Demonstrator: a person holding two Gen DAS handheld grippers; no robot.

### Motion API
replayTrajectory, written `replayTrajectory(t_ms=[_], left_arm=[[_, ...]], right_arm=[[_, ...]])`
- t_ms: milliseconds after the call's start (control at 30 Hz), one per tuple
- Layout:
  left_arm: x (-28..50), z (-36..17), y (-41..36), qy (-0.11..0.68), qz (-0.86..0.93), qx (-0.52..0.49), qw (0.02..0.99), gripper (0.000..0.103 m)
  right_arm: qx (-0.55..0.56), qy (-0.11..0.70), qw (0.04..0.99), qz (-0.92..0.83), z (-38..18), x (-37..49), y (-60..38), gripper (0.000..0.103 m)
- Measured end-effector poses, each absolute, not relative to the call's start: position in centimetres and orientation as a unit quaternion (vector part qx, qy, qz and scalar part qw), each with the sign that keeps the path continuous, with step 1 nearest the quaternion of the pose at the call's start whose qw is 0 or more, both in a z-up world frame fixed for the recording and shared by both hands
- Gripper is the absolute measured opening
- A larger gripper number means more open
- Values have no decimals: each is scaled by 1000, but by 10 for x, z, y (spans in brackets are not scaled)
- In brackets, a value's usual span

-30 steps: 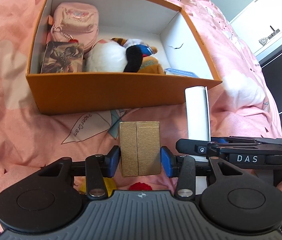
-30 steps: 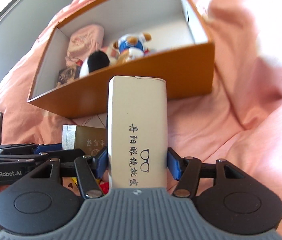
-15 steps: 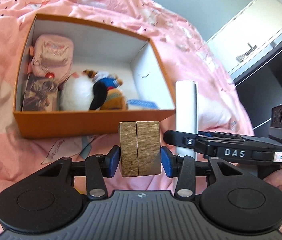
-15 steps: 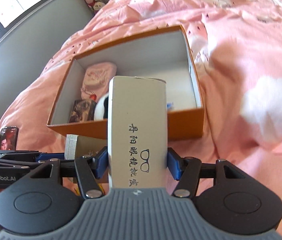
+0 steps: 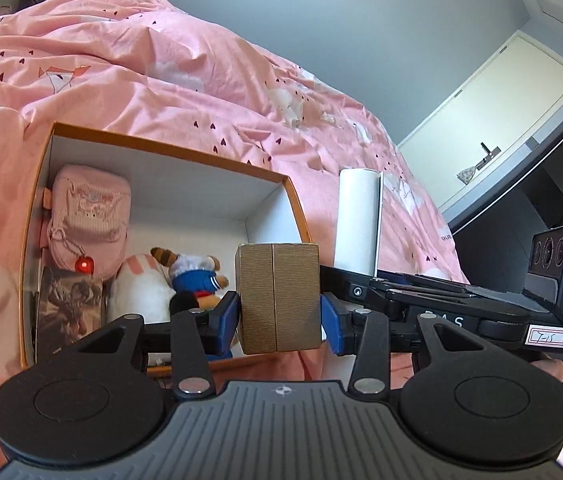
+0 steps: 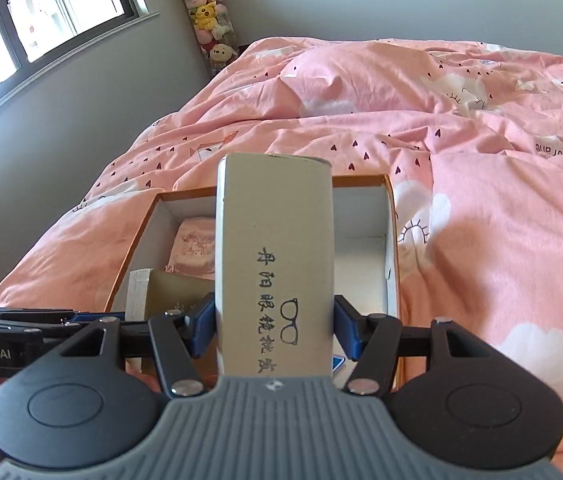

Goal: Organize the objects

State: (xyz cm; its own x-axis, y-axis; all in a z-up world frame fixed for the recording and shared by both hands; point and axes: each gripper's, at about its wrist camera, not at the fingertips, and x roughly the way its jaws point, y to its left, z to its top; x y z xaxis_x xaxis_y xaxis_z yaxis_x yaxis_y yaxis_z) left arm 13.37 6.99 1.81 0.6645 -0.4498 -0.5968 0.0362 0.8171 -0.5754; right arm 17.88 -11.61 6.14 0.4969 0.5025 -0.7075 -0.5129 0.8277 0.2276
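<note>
Left gripper (image 5: 280, 314) clamps a small gold box (image 5: 278, 297) between its blue pads, box upright, in front of the orange box (image 5: 33, 216) on the pink bedding (image 5: 121, 76); the gold box's underside is hidden behind the gripper body. Right gripper (image 6: 274, 326) grips a long beige glasses case (image 6: 275, 276) printed with dark characters and a glasses icon, its near end cut off by the gripper body. In the left view this case shows as a white upright shape just right of the gold box, lower part hidden behind the right gripper's arm. The orange box sits open: pink pouch (image 5: 87, 220) at the back left, a dark printed card or booklet (image 5: 69, 308) below it, artwork hard to read, and a plush toy (image 5: 169, 284) beside them, partly covered by the left gripper's finger. In the right view the case blocks most of the box interior; only the pouch corner and the bare right side show. A small blue item (image 6: 337, 362) peeks by the right pad, too hidden to identify. Jar of plush toys (image 6: 207, 12) stands by the wall.
</note>
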Motion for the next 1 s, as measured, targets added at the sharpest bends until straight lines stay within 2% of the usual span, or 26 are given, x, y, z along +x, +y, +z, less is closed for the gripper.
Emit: replayTrajectory(t_ms=[400,733,1000], left_arm=[[183,-8,97,394,-119,-302,860,50],[199,-25,101,409,-117,-314,848,50],[199,-30,111,407,-106,-326,847,50]], right_arm=[[-41,470,847,245,7,247,-83,62],[-156,457,855,188,-18,258,-55,62],[-194,425,865,185,-18,267,-41,62]])
